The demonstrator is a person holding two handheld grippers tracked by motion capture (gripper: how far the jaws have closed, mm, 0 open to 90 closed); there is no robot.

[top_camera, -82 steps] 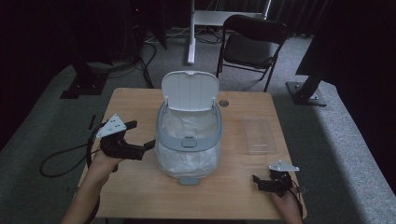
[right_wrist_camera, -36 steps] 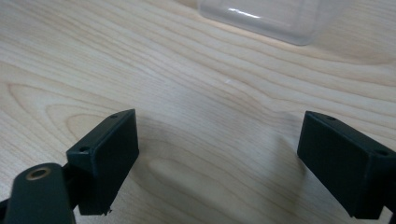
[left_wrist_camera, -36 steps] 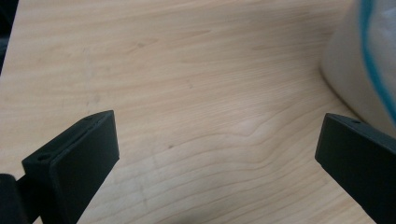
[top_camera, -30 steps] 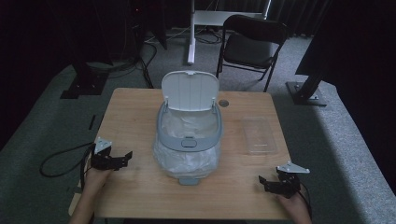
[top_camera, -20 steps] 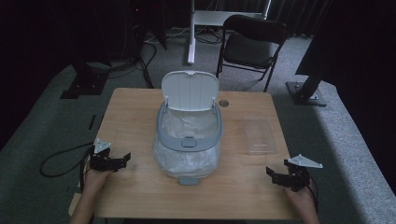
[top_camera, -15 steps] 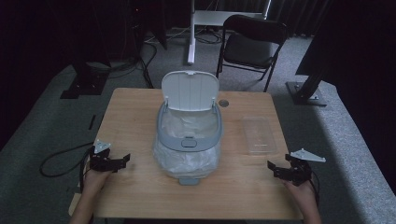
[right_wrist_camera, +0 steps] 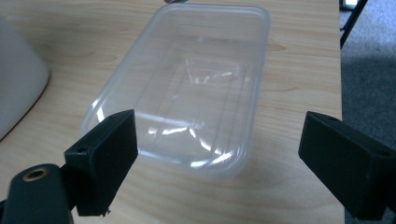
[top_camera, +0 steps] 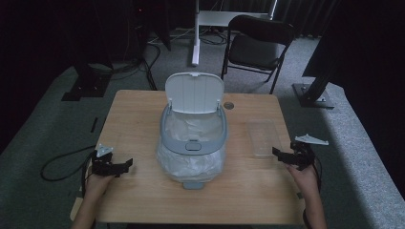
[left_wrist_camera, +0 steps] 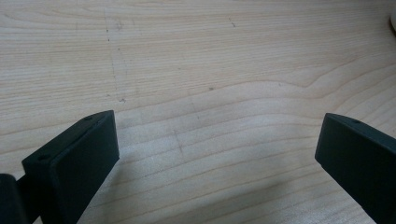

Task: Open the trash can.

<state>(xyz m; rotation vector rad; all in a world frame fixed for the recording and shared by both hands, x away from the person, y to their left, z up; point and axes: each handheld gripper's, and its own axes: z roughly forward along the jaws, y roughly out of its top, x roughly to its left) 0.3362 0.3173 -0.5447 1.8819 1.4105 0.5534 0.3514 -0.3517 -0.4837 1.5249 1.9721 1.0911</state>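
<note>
A grey-and-white bin [top_camera: 193,138] stands mid-table with its white lid [top_camera: 194,93] flipped up and a clear bag lining it. A clear plastic container [top_camera: 264,137] lies empty to its right, also in the right gripper view [right_wrist_camera: 187,88]. My left gripper [top_camera: 125,164] rests low at the table's left edge, open, with only bare wood between its jaws [left_wrist_camera: 217,126]. My right gripper [top_camera: 279,153] is at the right edge, open, its jaws [right_wrist_camera: 219,121] spread just short of the container's near end and touching nothing.
The wooden table [top_camera: 138,119] is bare on the left. The bin's white side [right_wrist_camera: 18,79] sits left of the container. A black folding chair [top_camera: 255,47] and stand bases sit on the grey carpet beyond the far edge. A cable [top_camera: 62,162] trails off the left side.
My left gripper came away from beside the bin to the near-left table edge. My right gripper moved from the near-right corner outward and farther away, up to the container's near end.
</note>
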